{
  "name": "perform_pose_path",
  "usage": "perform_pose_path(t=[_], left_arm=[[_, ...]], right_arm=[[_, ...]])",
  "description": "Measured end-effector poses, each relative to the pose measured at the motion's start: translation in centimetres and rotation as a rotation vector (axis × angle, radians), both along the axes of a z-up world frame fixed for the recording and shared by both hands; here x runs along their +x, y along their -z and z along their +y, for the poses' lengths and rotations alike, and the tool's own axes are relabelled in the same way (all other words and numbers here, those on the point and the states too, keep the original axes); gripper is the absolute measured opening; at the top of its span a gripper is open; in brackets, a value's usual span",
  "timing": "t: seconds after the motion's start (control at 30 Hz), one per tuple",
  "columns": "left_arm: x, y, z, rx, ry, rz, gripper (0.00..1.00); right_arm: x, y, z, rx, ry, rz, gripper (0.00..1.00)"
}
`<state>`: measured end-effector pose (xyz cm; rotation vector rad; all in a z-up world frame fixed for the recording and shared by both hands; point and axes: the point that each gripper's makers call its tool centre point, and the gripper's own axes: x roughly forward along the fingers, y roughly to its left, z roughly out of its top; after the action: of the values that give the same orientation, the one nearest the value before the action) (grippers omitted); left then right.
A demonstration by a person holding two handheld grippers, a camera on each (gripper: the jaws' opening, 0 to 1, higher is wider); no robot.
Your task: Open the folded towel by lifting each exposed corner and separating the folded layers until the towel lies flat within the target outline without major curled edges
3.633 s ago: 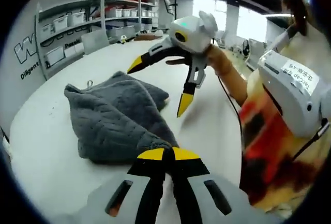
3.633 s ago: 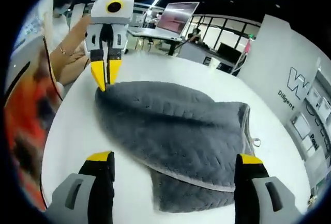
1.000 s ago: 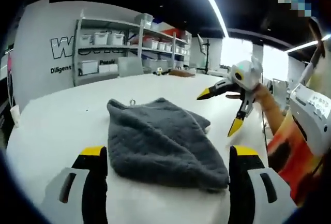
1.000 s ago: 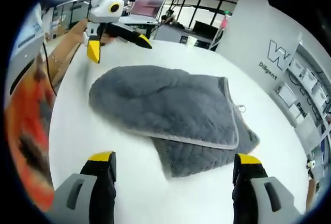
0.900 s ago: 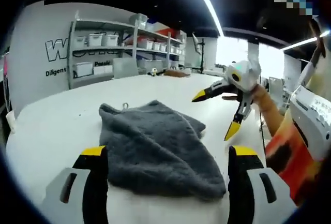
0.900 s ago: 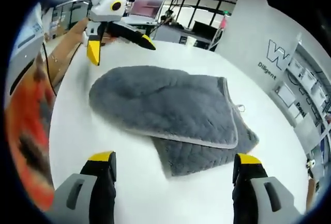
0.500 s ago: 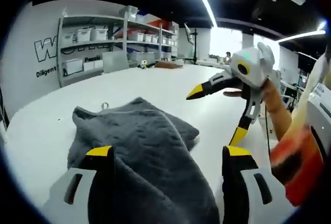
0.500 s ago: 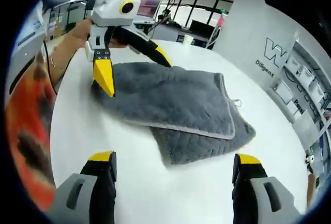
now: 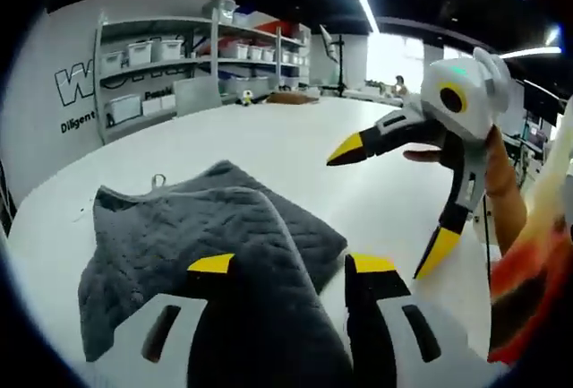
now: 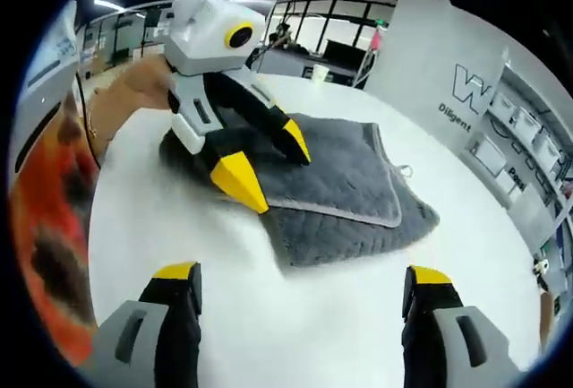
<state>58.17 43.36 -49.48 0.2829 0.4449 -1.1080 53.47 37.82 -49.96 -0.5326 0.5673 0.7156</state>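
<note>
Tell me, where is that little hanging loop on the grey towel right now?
In the left gripper view the loop sits at the towel's far left corner, on the white table, toward the shelves.

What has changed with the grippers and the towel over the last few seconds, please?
The left gripper, shut on the towel's near corner at first, let go, backed off, and has come back with its jaws open, one on each side of the upper layer's edge. The right gripper has stayed open and off the cloth. The towel remains folded on the table, its loop at the far edge.
</note>
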Motion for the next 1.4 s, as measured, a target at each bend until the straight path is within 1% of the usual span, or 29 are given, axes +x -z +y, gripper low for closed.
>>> perform_pose_path(t=[0.1,0.13,0.17,0.27,0.4,0.43,0.5,0.8,0.9,1.0,1.1,1.13,1.17,1.2,1.23,1.27,1.3,1.4], left_arm=[[0.3,1.0,-0.3,0.038,-0.008,-0.004,0.34],[0.7,1.4,0.0,0.067,-0.026,-0.021,0.32],[1.0,1.5,0.1,0.075,-0.038,-0.031,0.26],[1.4,1.7,0.2,0.074,-0.048,-0.037,0.2],[1.5,1.6,0.3,0.055,-0.054,-0.029,0.16],[1.5,1.5,0.3,0.051,-0.055,-0.027,0.14],[1.5,1.2,0.4,0.04,-0.055,-0.022,0.06],[1.7,-0.2,1.1,-0.071,-0.086,0.03,0.03],[1.9,-1.1,1.2,-0.123,-0.095,0.042,0.03],[2.2,-2.7,1.6,-0.209,-0.112,0.057,0.03],[2.9,-4.0,2.6,-0.257,-0.133,0.049,0.03],[3.0,-4.2,2.7,-0.264,-0.137,0.048,0.03],[3.4,-4.9,3.3,-0.289,-0.15,0.042,0.03],[3.6,-5.2,3.6,-0.3,-0.156,0.042,0.03],[4.1,-6.0,4.5,-0.325,-0.175,0.035,0.03],[4.3,-6.1,4.7,-0.33,-0.179,0.033,0.03],[4.8,-6.7,5.6,-0.343,-0.2,0.023,0.03],[5.8,-7.6,7.4,-0.363,-0.24,-0.001,0.03]], right_arm=[[-0.1,0.0,-0.3,0.013,0.0,-0.004,0.93],[-0.2,0.0,-0.4,0.015,0.0,-0.005,0.93],[-0.2,0.0,-0.5,0.016,0.001,-0.006,0.93],[-0.3,0.1,-0.6,0.022,0.001,-0.006,0.93],[-0.3,0.4,-0.7,0.022,0.001,-0.001,0.93],[-0.3,0.4,-0.7,0.021,0.002,-0.001,0.93],[-0.2,0.4,-0.7,0.027,0.003,-0.004,0.93],[-0.4,0.3,-0.6,0.019,0.0,-0.007,0.93],[-0.4,0.3,-0.7,0.017,0.006,-0.007,0.93],[-0.4,0.2,-0.6,0.014,0.006,-0.008,0.93],[-0.4,0.1,-0.4,0.008,0.002,-0.008,0.93],[-0.4,0.1,-0.4,0.007,0.0,-0.009,0.93],[-0.4,0.1,-0.3,0.006,-0.001,-0.01,0.93],[-0.3,0.0,-0.2,0.005,-0.002,-0.011,0.93],[-0.3,0.0,-0.2,0.004,-0.002,-0.012,0.93],[-0.3,-0.1,-0.1,0.004,-0.003,-0.012,0.93],[-0.2,-0.1,0.0,0.002,-0.003,-0.014,0.93],[-0.1,-0.3,0.2,-0.001,-0.007,-0.016,0.93]])
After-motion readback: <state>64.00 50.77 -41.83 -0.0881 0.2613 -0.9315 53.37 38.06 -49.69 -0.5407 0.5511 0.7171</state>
